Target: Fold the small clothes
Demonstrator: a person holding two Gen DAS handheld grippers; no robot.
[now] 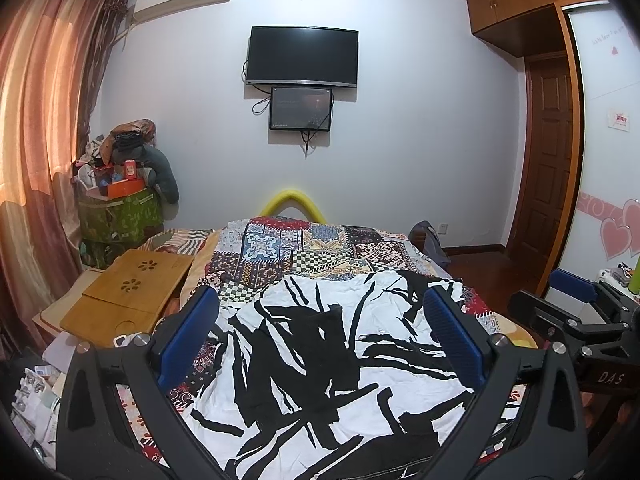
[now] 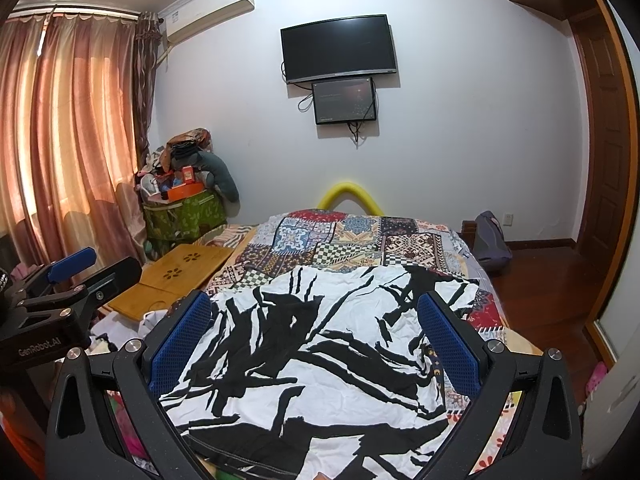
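Observation:
A white garment with black brush-stroke print (image 1: 328, 360) lies spread flat on a patchwork bedspread (image 1: 304, 248); it also shows in the right wrist view (image 2: 320, 360). My left gripper (image 1: 320, 320) is open and empty, hovering above the garment's near part, its blue pads (image 1: 188, 336) wide apart. My right gripper (image 2: 316, 320) is open and empty too, above the same garment, blue pads (image 2: 448, 344) spread. The right gripper shows at the right edge of the left wrist view (image 1: 576, 308); the left gripper shows at the left edge of the right wrist view (image 2: 64, 288).
A bamboo lap tray (image 1: 128, 292) lies at the bed's left side. A green bag piled with clutter (image 1: 116, 200) stands by the curtains (image 1: 36, 120). A yellow foam tube (image 1: 292, 200) arches at the bed's far end. A bag (image 2: 490, 240) sits on the wooden floor right.

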